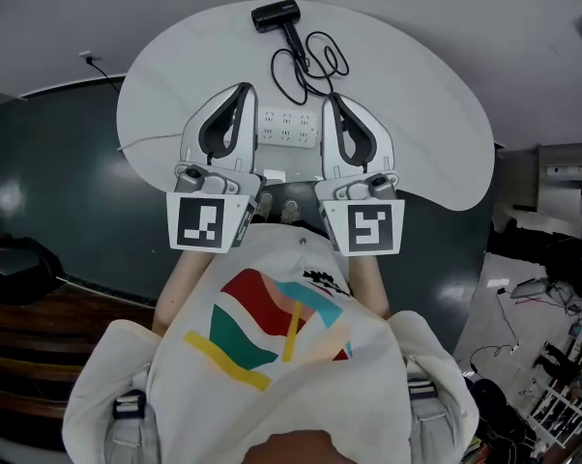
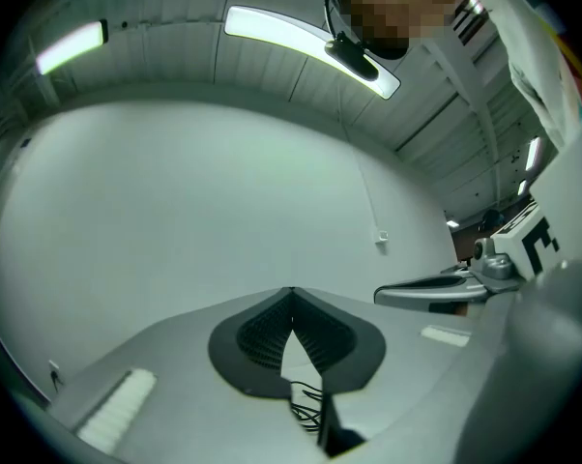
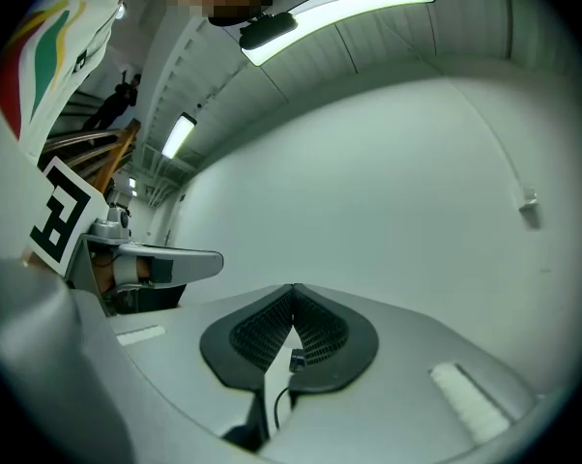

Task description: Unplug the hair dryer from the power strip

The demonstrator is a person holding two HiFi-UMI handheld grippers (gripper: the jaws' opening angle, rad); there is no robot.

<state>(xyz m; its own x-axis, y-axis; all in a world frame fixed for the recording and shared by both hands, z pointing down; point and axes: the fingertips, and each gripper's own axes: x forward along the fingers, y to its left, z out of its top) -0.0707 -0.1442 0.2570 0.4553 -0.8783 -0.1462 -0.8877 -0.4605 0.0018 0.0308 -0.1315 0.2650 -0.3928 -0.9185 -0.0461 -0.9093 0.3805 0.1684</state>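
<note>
A black hair dryer (image 1: 276,14) lies at the far edge of the round white table (image 1: 417,114). Its black cord (image 1: 310,66) coils toward me and ends close to the tip of my right gripper (image 1: 332,97). A white power strip (image 1: 289,129) lies between the two grippers. My left gripper (image 1: 245,87) and the right one are held up side by side over the table, both pointing level, jaws together and empty. In the left gripper view the shut left gripper (image 2: 291,290) shows cord (image 2: 305,409) through the gap below the tips. Under the shut right gripper (image 3: 294,288), a small black plug (image 3: 296,361) shows.
The table stands on a dark floor against a pale wall. A wall socket with a cable (image 1: 86,58) is at the left. Wooden furniture (image 1: 20,327) stands at the lower left, and cluttered gear (image 1: 552,375) at the lower right.
</note>
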